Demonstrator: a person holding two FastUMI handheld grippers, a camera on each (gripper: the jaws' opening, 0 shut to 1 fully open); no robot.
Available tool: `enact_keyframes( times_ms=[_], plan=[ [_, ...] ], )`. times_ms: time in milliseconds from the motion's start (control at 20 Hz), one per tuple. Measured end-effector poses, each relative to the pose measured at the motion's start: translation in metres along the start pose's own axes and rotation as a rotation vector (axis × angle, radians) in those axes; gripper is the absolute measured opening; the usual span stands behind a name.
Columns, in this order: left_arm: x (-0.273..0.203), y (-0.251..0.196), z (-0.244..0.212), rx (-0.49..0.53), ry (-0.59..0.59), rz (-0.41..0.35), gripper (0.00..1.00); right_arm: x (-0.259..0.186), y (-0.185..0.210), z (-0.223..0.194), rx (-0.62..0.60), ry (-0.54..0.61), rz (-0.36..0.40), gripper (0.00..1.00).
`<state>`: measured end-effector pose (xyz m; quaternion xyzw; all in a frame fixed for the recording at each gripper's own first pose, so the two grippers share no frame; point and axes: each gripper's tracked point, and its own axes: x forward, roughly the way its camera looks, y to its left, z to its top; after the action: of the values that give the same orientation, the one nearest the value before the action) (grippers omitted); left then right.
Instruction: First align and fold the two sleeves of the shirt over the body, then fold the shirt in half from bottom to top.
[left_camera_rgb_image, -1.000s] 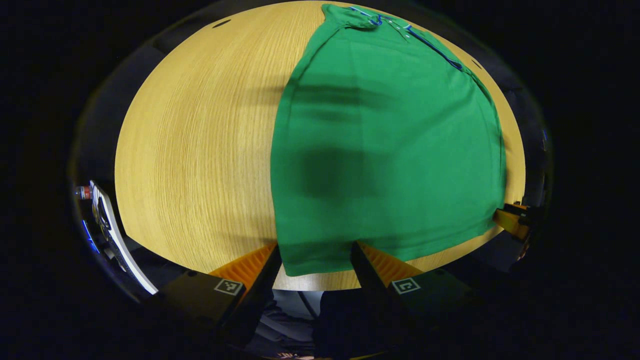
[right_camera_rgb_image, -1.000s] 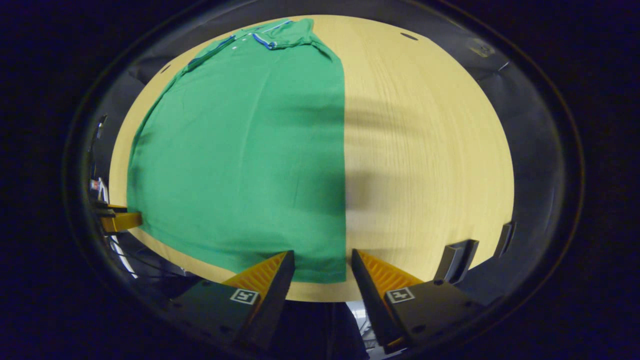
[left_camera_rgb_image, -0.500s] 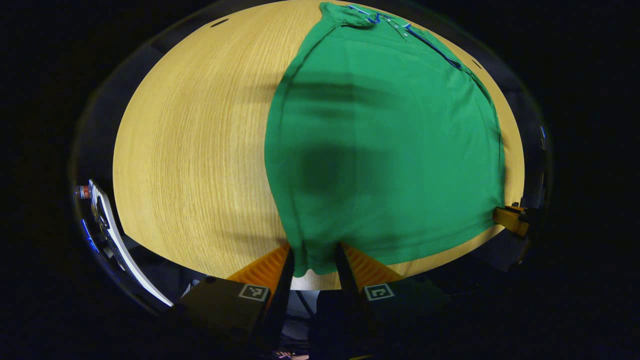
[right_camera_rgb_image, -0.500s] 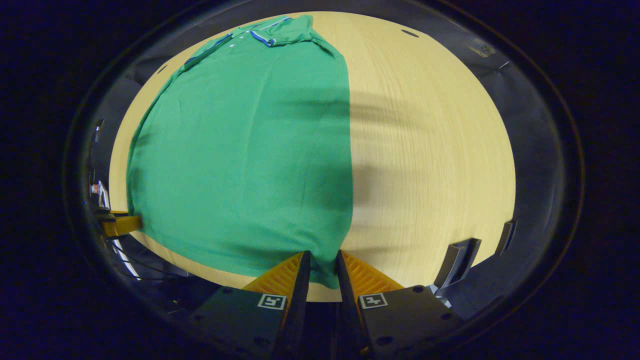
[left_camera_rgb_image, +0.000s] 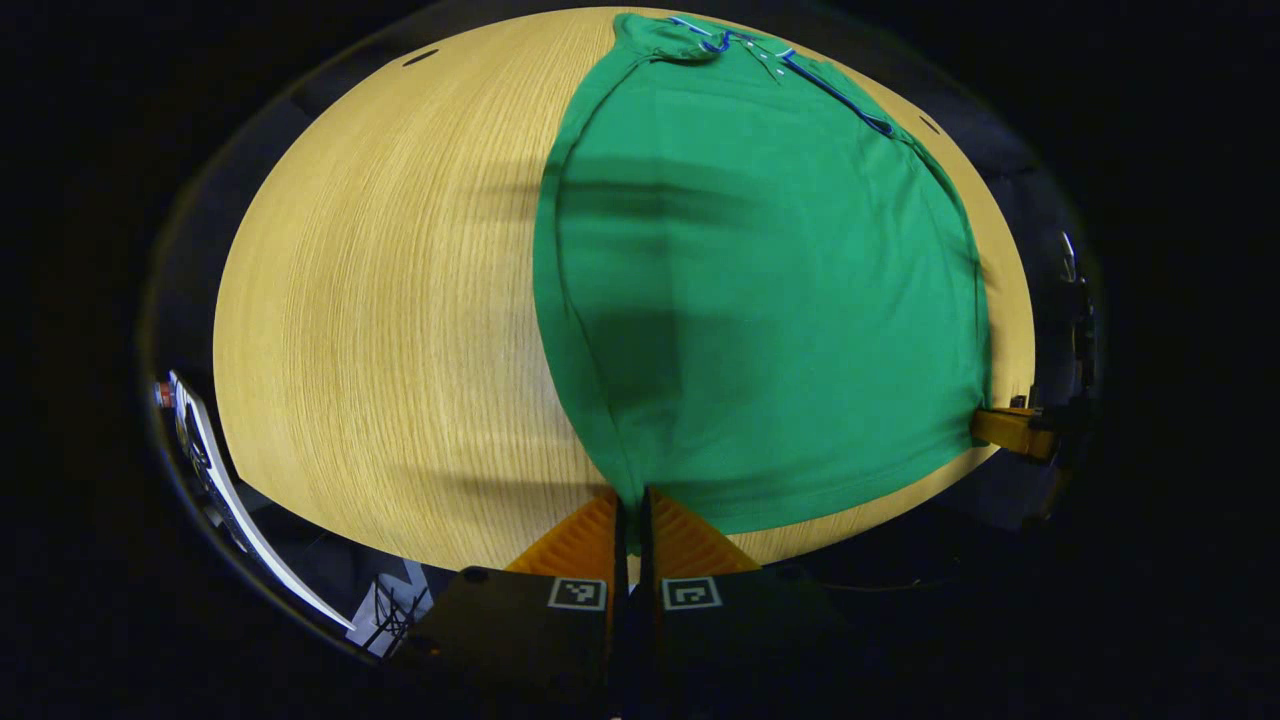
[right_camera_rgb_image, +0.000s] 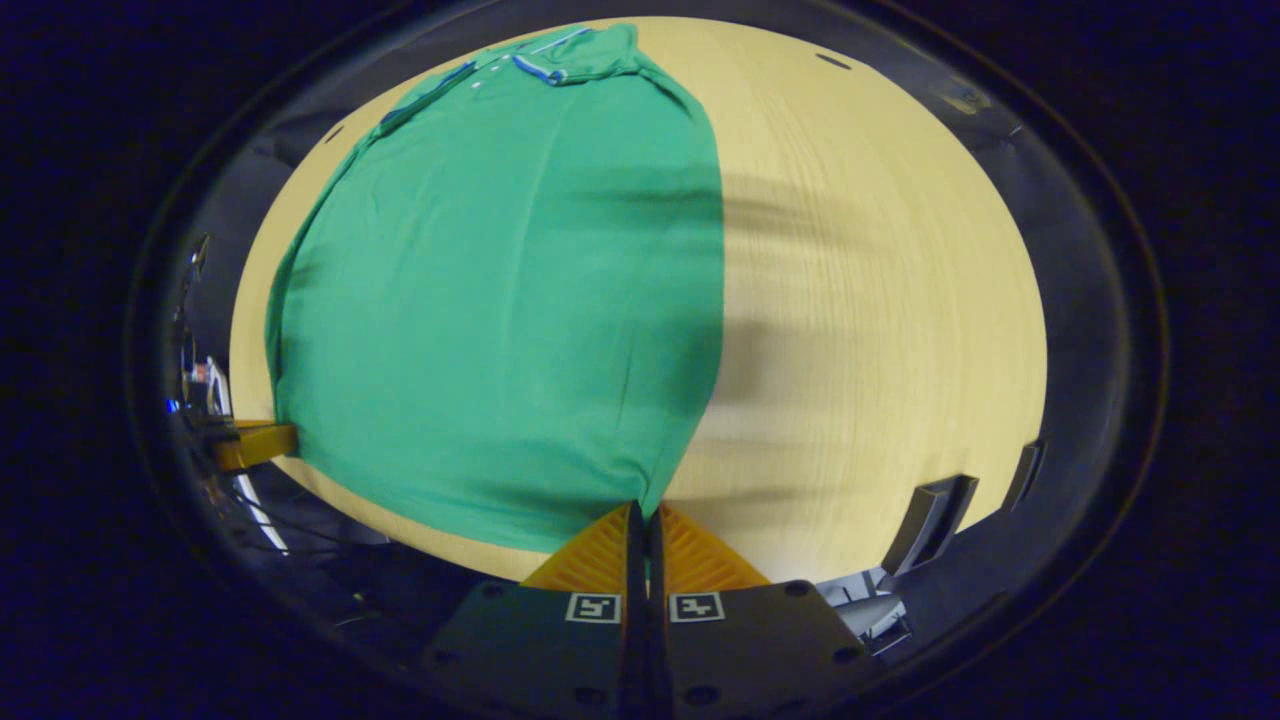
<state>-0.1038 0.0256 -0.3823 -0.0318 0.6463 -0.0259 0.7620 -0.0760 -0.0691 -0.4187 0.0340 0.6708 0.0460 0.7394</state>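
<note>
Green collared shirt (left_camera_rgb_image: 770, 300) lies flat on light wooden tabletop (left_camera_rgb_image: 380, 300). L tongs (left_camera_rgb_image: 630, 510) & R tongs (right_camera_rgb_image: 645, 515) each clamped on a bottom hem corner.

Looks like a recording booth or lab setup: a bare wooden table (left_camera_rgb_image: 380, 300) surrounded by dark walls, with maybe cables (right_camera_rgb_image: 300, 525) at lower left of the right gripper view.

the right gripper (right_camera_rgb_image: 643, 515) has its two fingers pressed together on the near right hem corner of the green polo shirt (right_camera_rgb_image: 500, 300), which lies flat on the wooden table (right_camera_rgb_image: 880, 300) with its collar at the far end. the left gripper (right_camera_rgb_image: 255, 443) sits at the opposite hem corner.
</note>
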Motion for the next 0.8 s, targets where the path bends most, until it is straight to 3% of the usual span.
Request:
enact_keyframes(
  times_ms=[250, 450, 800],
  plan=[
    [-0.009, -0.001, 0.002, -0.040, -0.077, -0.018, 0.04, -0.015, 0.002, -0.001, -0.042, -0.005, -0.017, 0.03],
    [-0.034, -0.006, 0.010, -0.046, -0.155, -0.020, 0.04, -0.045, 0.009, 0.007, -0.066, -0.053, 0.012, 0.03],
    [-0.097, -0.013, 0.062, 0.007, -0.325, -0.011, 0.04, -0.103, 0.005, 0.047, -0.067, -0.223, 0.038, 0.03]
  ],
)
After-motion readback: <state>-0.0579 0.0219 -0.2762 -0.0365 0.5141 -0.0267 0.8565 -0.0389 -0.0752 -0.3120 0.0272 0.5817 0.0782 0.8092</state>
